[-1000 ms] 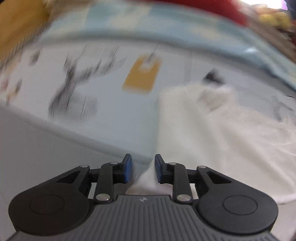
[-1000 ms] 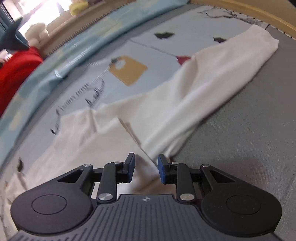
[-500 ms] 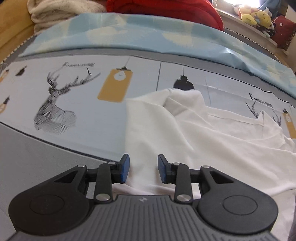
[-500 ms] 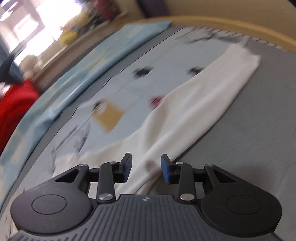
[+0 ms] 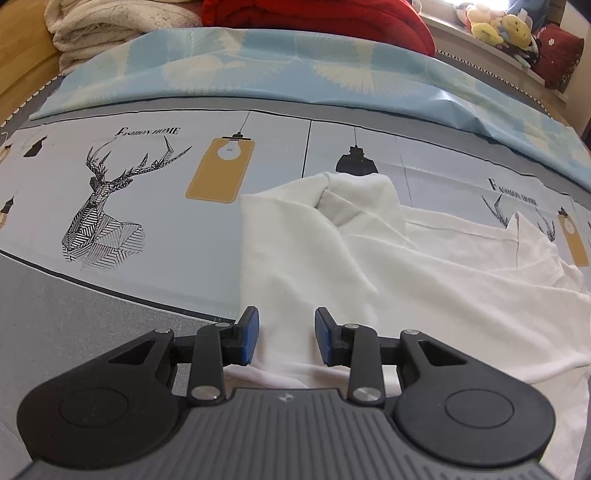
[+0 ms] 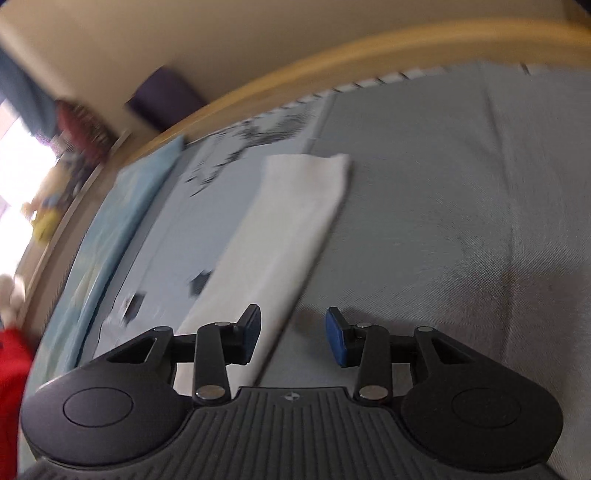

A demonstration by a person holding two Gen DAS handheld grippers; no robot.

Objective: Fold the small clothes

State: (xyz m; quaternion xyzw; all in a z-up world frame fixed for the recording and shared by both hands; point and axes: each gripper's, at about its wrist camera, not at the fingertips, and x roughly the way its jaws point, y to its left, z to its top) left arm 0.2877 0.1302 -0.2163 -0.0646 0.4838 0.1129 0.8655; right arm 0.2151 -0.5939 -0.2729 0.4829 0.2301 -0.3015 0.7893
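A white long-sleeved garment [image 5: 369,266] lies rumpled on the printed sheet, its collar end bunched up near the middle of the left wrist view. My left gripper [image 5: 286,339] hovers over the garment's near edge, open; cloth shows below the gap but the blue pads [image 5: 249,332] do not press it. In the blurred right wrist view, one white sleeve [image 6: 291,225] stretches away flat to its cuff. My right gripper [image 6: 293,338] is above the sleeve's right edge, its jaws opening with nothing gripped between them.
The bed has a grey cover [image 6: 461,221] and a pale sheet with a deer print [image 5: 107,218]. A light blue quilt [image 5: 295,70], a red blanket [image 5: 314,14], a cream blanket [image 5: 110,22] and plush toys [image 5: 495,26] sit at the far side. A wooden bed frame [image 6: 369,48] runs behind.
The right gripper swept along the sleeve toward its cuff, rolling as it went, and its jaws widened. The left gripper stayed over the garment's edge; its jaws widened slightly and the blur cleared.
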